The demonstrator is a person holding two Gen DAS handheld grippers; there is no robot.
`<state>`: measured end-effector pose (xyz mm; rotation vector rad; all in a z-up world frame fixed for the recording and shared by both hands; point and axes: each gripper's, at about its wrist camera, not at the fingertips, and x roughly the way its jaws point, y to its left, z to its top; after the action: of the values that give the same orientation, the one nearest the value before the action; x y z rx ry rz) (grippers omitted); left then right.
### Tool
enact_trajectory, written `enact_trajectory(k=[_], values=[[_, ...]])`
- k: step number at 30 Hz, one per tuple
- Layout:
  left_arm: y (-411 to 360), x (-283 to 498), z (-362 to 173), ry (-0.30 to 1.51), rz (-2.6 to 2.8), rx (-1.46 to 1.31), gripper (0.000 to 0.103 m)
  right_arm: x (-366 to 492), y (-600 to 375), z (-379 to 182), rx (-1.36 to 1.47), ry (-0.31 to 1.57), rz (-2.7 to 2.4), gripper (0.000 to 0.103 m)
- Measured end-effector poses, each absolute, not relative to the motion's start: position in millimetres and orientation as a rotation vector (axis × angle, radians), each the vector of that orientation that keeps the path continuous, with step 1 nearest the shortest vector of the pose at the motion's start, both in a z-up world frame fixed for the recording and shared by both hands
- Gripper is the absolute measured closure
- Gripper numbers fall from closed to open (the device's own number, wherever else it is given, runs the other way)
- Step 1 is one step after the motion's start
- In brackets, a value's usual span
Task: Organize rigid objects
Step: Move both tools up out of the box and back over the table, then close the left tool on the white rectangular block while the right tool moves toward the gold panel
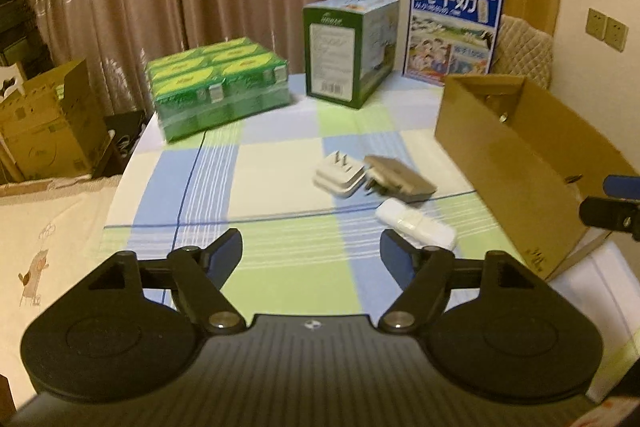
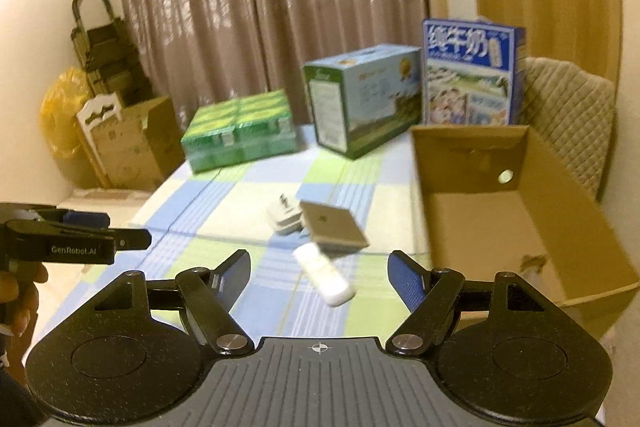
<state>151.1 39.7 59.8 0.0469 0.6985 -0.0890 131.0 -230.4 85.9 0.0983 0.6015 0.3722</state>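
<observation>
- The left hand-held gripper (image 1: 311,251) and right hand-held gripper (image 2: 319,271) are both released, holding nothing.
- 3 small rigid items lie on the counter (image 1: 280,259) beside the cardboard box (image 2: 500,211): white plug (image 1: 339,175), tan adapter (image 1: 400,179), white oblong case (image 2: 325,279).
- All look light, hard and smooth; pinch the case across its narrow sides.

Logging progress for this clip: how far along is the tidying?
Nothing looks done: the cardboard box appears empty. Nothing is in hand: the left gripper and right gripper both have open jaws. Left on the table: white plug adapter, tan adapter and white oblong device.
</observation>
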Motion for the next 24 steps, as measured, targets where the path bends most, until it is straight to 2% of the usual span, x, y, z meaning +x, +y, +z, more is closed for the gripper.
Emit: enact_trajectory(k=[11, 18, 24], values=[[55, 194, -1, 0.757, -0.088, 0.023, 0.024, 181, -187, 13, 0.025, 0.691, 0.414, 0.030], [46, 234, -15, 0.760, -0.124, 0.045, 0.024, 227, -178, -31, -0.053, 0.747, 0.397, 0.031], [44, 262, -26, 0.774, -0.140, 0.057, 0.024, 262, -178, -53, -0.042, 0.785, 0.379, 0.042]])
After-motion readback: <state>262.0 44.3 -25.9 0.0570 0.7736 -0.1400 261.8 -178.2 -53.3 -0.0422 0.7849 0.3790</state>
